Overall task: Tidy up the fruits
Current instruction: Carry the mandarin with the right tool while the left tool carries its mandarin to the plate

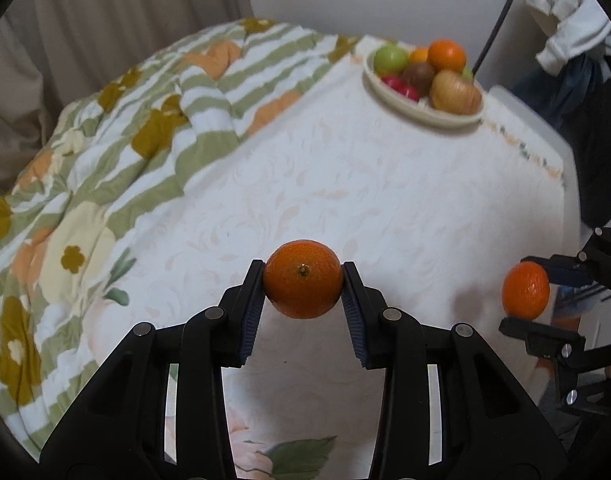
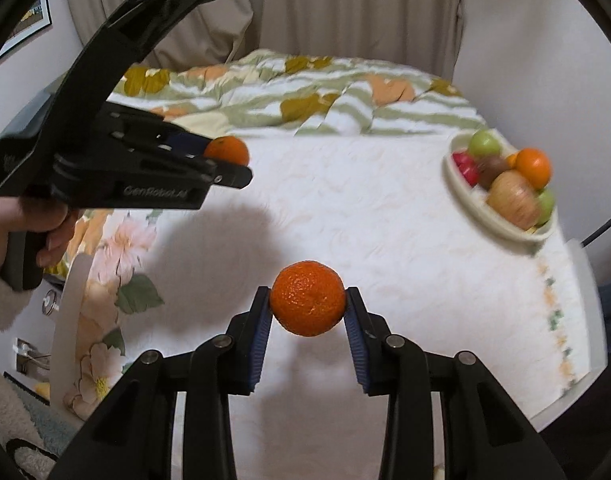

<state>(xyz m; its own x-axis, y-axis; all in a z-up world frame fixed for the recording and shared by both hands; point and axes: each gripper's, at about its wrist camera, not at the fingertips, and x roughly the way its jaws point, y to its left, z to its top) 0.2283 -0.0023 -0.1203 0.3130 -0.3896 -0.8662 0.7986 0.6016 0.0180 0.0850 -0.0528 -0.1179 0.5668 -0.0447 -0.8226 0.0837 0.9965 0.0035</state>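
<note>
My left gripper (image 1: pixel 303 280) is shut on a smooth mandarin (image 1: pixel 303 278), stem dimple facing the camera, held above the white tablecloth. My right gripper (image 2: pixel 308 304) is shut on a rougher-skinned mandarin (image 2: pixel 308 298), also off the cloth. In the left wrist view the right gripper (image 1: pixel 525 292) shows at the right edge with its mandarin (image 1: pixel 525 290). In the right wrist view the left gripper (image 2: pixel 225 160) appears at upper left with its mandarin (image 2: pixel 227 150), held by a hand (image 2: pixel 45 232). A cream plate (image 1: pixel 425 114) of fruit stands at the table's far right corner.
The plate (image 2: pixel 501 224) holds a green apple (image 1: pixel 390 59), an orange (image 1: pixel 446 55), a brown fruit, red fruit and a yellowish apple (image 1: pixel 454 93). A floral quilt (image 1: pixel 105 160) lies bunched beyond the table's left side. The table edge (image 1: pixel 545 148) runs along the right. Curtains hang behind.
</note>
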